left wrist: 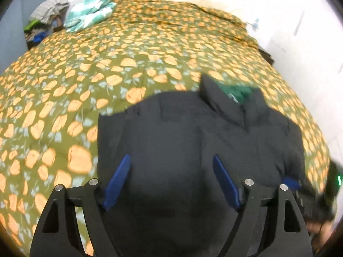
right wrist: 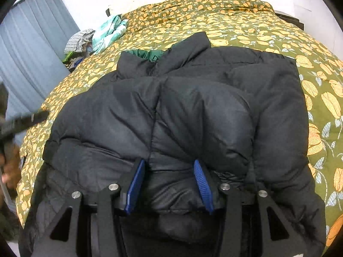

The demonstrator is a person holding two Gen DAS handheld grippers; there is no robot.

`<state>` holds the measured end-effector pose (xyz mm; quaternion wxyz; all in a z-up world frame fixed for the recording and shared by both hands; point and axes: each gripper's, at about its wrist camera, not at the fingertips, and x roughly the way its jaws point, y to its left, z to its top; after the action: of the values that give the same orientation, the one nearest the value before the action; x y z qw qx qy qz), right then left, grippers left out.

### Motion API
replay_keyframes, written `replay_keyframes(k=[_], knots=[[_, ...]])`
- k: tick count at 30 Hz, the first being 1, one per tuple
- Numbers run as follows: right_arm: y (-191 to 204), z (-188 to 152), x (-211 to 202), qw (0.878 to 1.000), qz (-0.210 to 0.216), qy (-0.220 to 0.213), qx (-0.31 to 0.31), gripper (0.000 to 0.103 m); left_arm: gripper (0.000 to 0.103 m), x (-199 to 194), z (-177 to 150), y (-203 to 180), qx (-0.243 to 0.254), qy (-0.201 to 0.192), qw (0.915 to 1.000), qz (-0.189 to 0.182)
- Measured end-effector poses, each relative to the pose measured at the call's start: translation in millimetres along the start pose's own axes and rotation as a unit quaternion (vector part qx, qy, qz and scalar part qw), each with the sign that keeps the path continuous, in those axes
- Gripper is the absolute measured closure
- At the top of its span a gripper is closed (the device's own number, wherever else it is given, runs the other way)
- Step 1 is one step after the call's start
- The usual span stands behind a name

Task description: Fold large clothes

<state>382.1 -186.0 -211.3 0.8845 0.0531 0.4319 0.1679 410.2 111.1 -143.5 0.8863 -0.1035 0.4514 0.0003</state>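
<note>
Right gripper [right wrist: 169,172]: jaws were partly closed, pinching a puffy fold at the hem of the black puffer jacket [right wrist: 193,111].
Left gripper [left wrist: 171,171]: jaws were spread wide over the jacket [left wrist: 193,132], nothing between them, picture pretty blurry.
Jacket: lay flat on the bed, collar pointing away, green lining [right wrist: 148,54] peeking out at the neck.
Bedspread [right wrist: 246,27]: olive with orange flowers.
Far corner: teal checked cloth [right wrist: 109,33] and a heap of clothes [right wrist: 80,42].
</note>
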Motion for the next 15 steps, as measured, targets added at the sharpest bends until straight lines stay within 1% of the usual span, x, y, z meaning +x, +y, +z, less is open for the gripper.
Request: replay_keyframes(k=[2, 3, 5, 7, 9, 11, 12, 13, 15], knots=[[0, -1, 0, 1.000, 0.002, -0.002, 0.002, 0.054, 0.022, 30, 8, 8, -0.020, 0.023, 0.9994, 0.017], [-1, -2, 0, 1.000, 0.004, -0.003, 0.004, 0.054, 0.022, 47, 7, 14, -0.034, 0.044, 0.9982, 0.025], [-2, -3, 1, 1.000, 0.010, -0.002, 0.007, 0.054, 0.021, 76, -1, 25, -0.054, 0.076, 0.9953, 0.026], [-4, -3, 2, 1.000, 0.015, -0.002, 0.010, 0.054, 0.021, 84, -8, 23, -0.044, 0.072, 0.9958, 0.035], [-5, -3, 3, 1.000, 0.015, -0.001, 0.010, 0.054, 0.021, 84, -9, 16, -0.030, 0.070, 0.9960, 0.047], [-6, -3, 3, 1.000, 0.016, -0.001, 0.011, 0.054, 0.022, 79, -8, 16, -0.024, 0.070, 0.9962, 0.045], [-6, -4, 3, 1.000, 0.016, -0.001, 0.011, 0.054, 0.023, 73, -7, 16, -0.021, 0.068, 0.9964, 0.046], [-6, -4, 3, 1.000, 0.016, -0.002, 0.011, 0.054, 0.026, 63, -8, 14, -0.017, 0.062, 0.9968, 0.046], [-6, -5, 3, 1.000, 0.016, -0.004, 0.011, 0.054, 0.025, 41, -11, 13, -0.011, 0.046, 0.9985, 0.028]])
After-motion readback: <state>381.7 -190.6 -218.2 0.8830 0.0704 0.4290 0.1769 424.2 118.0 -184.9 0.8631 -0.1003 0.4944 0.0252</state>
